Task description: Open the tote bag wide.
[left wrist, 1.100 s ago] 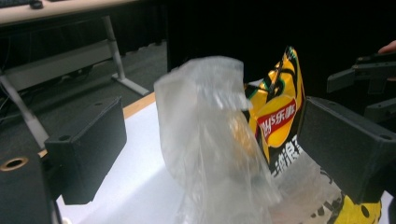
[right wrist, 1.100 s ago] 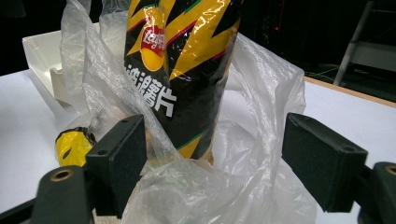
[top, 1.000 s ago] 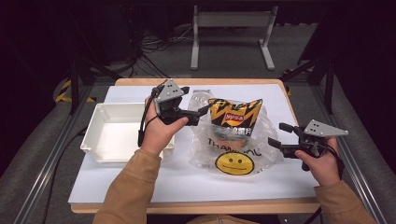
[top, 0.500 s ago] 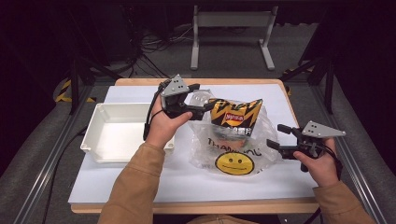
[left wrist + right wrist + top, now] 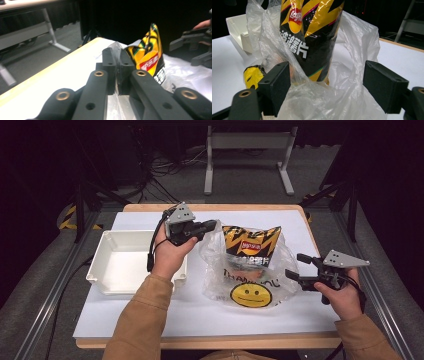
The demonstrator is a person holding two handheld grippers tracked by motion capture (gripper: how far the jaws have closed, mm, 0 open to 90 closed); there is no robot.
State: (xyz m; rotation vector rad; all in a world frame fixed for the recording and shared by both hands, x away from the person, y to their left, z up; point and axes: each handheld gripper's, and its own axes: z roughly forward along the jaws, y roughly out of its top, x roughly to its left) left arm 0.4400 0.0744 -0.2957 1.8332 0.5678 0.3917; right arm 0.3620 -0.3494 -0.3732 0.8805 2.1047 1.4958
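Chip bag (image 5: 251, 247), black and yellow with lightning streaks, stands half inside a clear plastic bag (image 5: 250, 280) between the two hand-held grippers. Left gripper (image 5: 210, 226) has just been closing, and its jaws are now pinched together on a fold of the plastic bag's upper edge; in the left gripper view the film (image 5: 115, 51) is seen caught between the black pads, with the chip bag (image 5: 149, 58) just beyond the tips and to their right. Right gripper (image 5: 296, 266) is held with its jaws spread wide on either side of the plastic bag's other edge, and in the right gripper view crumpled film (image 5: 312, 100) lies between the pads, brushing the left one and clear of the right.

A red oval logo (image 5: 296, 15) sits near the top of the chip bag, its script too blurred to read with certainty; white Chinese characters (image 5: 293, 45) run down the black panel below it. The plastic bag carries a yellow smiley face (image 5: 251, 295) under dark lettering that appears to say "THANK YOU".

The chip bag's long axis runs away from the person across the table, its sealed top edge pointing to the far side and its base buried in the plastic bag. A white tray (image 5: 107, 245) lies just behind the left hand (image 5: 170, 255), well apart from the right gripper. All rests on a white table (image 5: 200, 310).
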